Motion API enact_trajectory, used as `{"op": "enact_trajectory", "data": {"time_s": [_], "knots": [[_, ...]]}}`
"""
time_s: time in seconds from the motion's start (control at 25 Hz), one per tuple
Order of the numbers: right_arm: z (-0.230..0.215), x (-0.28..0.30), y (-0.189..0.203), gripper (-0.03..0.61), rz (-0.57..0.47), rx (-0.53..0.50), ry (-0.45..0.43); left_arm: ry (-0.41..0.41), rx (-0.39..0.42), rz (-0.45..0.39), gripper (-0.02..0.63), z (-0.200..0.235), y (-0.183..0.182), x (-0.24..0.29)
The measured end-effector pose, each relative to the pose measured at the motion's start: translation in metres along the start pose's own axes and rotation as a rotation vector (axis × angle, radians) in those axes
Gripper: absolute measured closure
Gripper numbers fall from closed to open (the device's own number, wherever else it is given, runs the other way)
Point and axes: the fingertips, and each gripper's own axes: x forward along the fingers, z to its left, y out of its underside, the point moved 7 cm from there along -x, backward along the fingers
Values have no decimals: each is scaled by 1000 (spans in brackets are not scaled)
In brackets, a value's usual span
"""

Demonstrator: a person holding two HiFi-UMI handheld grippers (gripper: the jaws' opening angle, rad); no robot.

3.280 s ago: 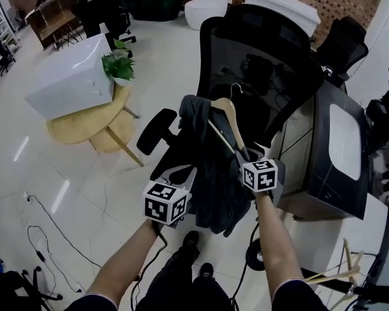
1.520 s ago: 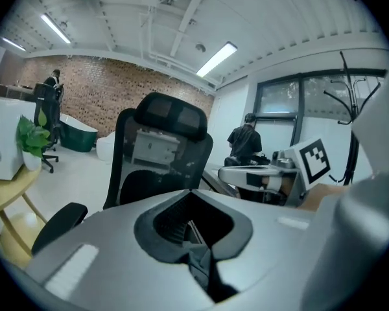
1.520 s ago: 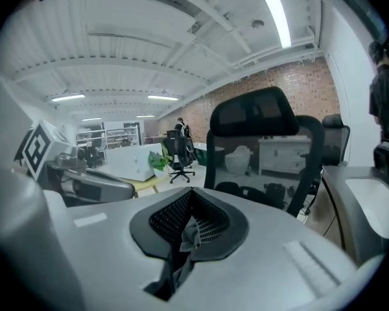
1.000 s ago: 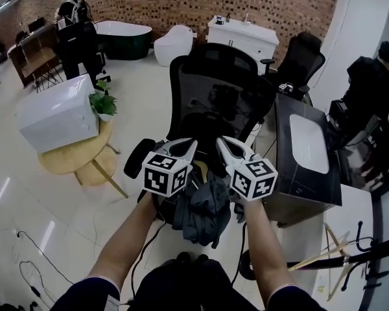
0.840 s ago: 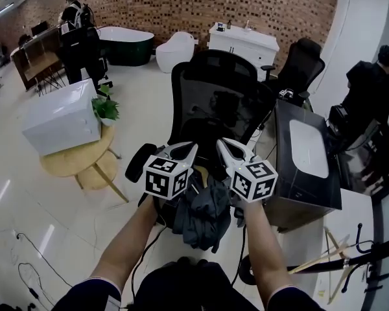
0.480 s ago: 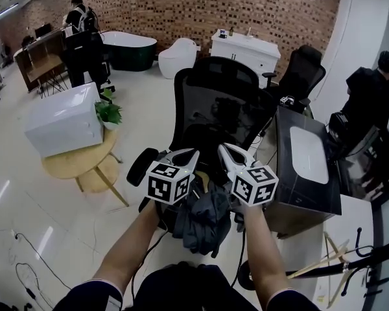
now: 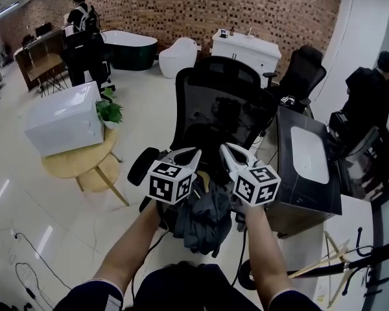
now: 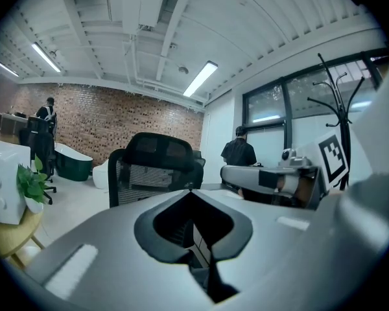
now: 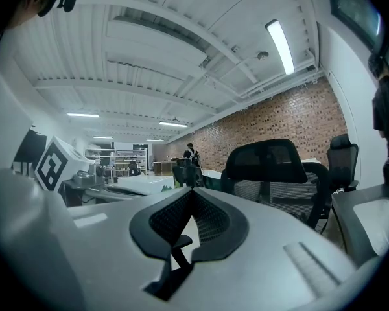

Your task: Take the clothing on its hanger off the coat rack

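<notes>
The dark grey clothing [image 7: 207, 216] lies bunched on the seat of a black mesh office chair [image 7: 220, 99]. A bit of its wooden hanger [image 7: 203, 184] shows at the top of the heap. Both grippers hover level just above it, side by side, pointing at the chair back. My left gripper [image 7: 196, 151] is shut with nothing between its fingers, as the left gripper view [image 8: 191, 188] also shows. My right gripper [image 7: 223, 146] is likewise shut and empty, its tips meeting in the right gripper view [image 9: 191, 190]. The black coat rack [image 7: 369, 258] stands at the lower right, behind my right arm.
A black desk unit [image 7: 308, 167] stands right of the chair. A round wooden table [image 7: 84, 157] with a white box and a plant is at the left. A person in black [image 7: 369, 89] sits at the far right. Spare wooden hangers [image 7: 324, 258] hang on the rack. Cables lie on the floor.
About three seconds ago the right gripper held the hanger with the clothing up over the chair; now the clothing rests on the seat and both grippers are empty. Nothing moved in the last second.
</notes>
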Motion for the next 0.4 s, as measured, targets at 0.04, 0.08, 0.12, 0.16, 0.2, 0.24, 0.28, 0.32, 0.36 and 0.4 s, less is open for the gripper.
{"op": "enact_trajectory", "data": {"time_s": [0.04, 0.08, 0.12, 0.16, 0.2, 0.24, 0.28, 0.32, 0.36, 0.4], "knots": [[0, 0, 0, 577, 1, 0, 1, 2, 0, 0, 601, 0, 0, 0], [1, 0, 1, 578, 2, 0, 1, 3, 0, 1, 601, 0, 0, 0], [2, 0, 1, 578, 3, 0, 1, 5, 0, 2, 601, 0, 0, 0], [3, 1, 1, 578, 5, -1, 1, 6, 1, 2, 601, 0, 0, -1], [3, 1, 1, 578, 5, -2, 0, 7, 1, 2, 601, 0, 0, -1], [4, 1, 1, 577, 5, -3, -1, 7, 2, 1, 601, 1, 0, -1], [4, 1, 1, 578, 4, -4, -2, 7, 3, 0, 601, 1, 0, -1], [4, 2, 1, 578, 3, -5, -2, 8, 4, -1, 601, 2, 0, -1], [4, 2, 1, 577, 2, -6, -2, 8, 5, -2, 601, 2, 0, -1], [4, 2, 1, 577, 0, -7, -2, 8, 6, -3, 601, 2, 0, -1]]}}
